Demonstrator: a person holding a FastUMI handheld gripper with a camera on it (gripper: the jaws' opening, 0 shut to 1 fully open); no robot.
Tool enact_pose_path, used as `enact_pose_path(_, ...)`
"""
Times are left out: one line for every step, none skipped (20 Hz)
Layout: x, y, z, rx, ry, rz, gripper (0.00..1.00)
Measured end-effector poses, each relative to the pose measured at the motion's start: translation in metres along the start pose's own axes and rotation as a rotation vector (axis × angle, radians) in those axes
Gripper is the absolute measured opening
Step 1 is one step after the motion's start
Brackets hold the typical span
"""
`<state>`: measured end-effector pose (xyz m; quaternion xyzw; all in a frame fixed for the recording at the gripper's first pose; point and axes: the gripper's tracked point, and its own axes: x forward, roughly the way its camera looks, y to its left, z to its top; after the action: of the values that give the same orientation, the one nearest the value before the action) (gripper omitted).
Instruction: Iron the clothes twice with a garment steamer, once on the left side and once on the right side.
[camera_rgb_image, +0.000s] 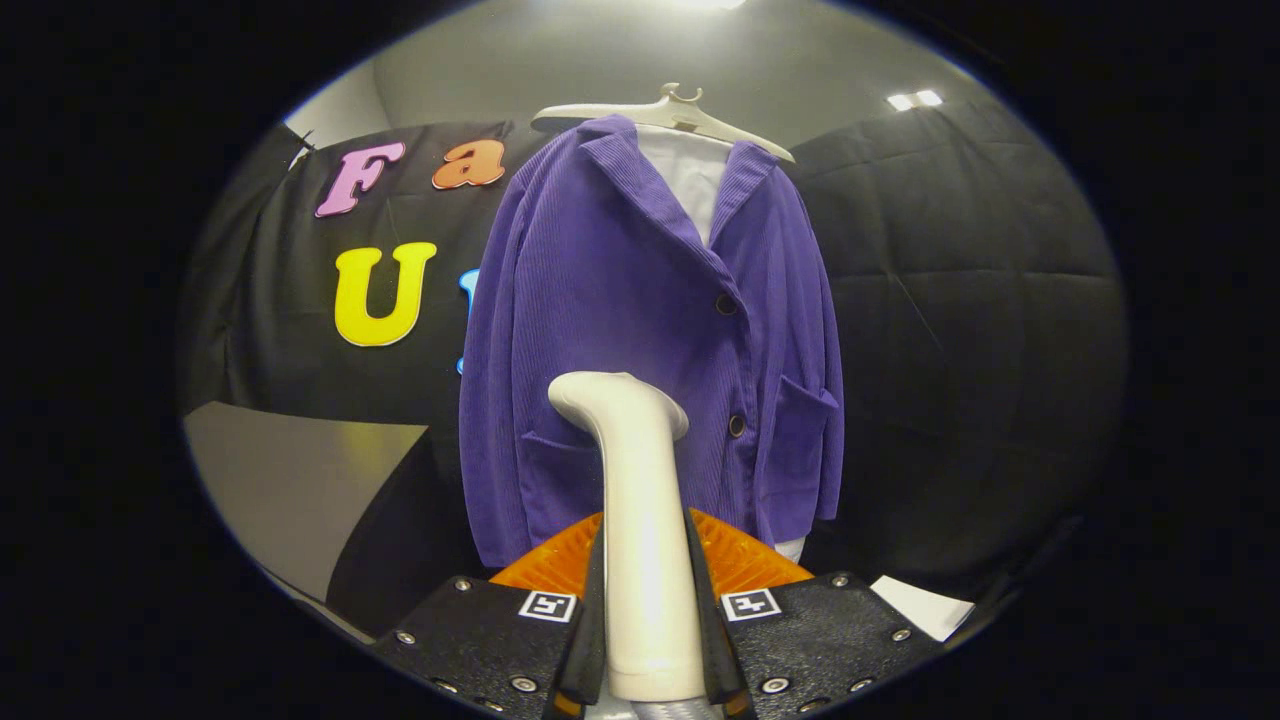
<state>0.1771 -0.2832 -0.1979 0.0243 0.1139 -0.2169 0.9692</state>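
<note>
Item 1: steamer (640, 500), white, upright, its handle clamped between the 2 fingers (590, 620) of the gripper (650, 640). Both dark finger pads press its sides. Its bent head tips leftward at the top, just ahead of the fingers, in front of the jacket's lower front.

Item 2: jacket (620, 300), purple corduroy, hanging beyond the fingers on a white hanger (670, 112). 2 dark buttons (726, 304) down the front, a patch pocket (800, 440) at each hip. A white shirt (692, 180) shows at the open collar and below the hem.

Item 3: orange ribbed part (745, 560), just behind the fingers, either side of the steamer handle.

Item 4: black cloth wall (960, 300) behind the jacket.
</note>
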Motion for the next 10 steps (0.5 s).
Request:
enact_pose_path(-0.001, 0.000, -0.005, 0.005, 0.007, 0.000, 0.38)
enact_pose_path(-0.001, 0.000, -0.012, 0.010, 0.022, 0.002, 0.38)
enact_pose_path(-0.002, -0.001, -0.017, 0.014, 0.034, 0.003, 0.38)
enact_pose_path(-0.003, -0.003, -0.022, 0.020, 0.048, 0.005, 0.38)
enact_pose_path(-0.005, -0.004, -0.025, 0.026, 0.058, 0.009, 0.38)
enact_pose_path(-0.007, -0.006, -0.029, 0.033, 0.072, 0.016, 0.38)
enact_pose_path(-0.008, -0.007, -0.032, 0.042, 0.085, 0.025, 0.38)
enact_pose_path(-0.010, -0.009, -0.035, 0.050, 0.096, 0.034, 0.38)
enact_pose_path(-0.011, -0.012, -0.036, 0.054, 0.103, 0.041, 0.38)
enact_pose_path(-0.014, -0.016, -0.039, 0.055, 0.120, 0.050, 0.38)
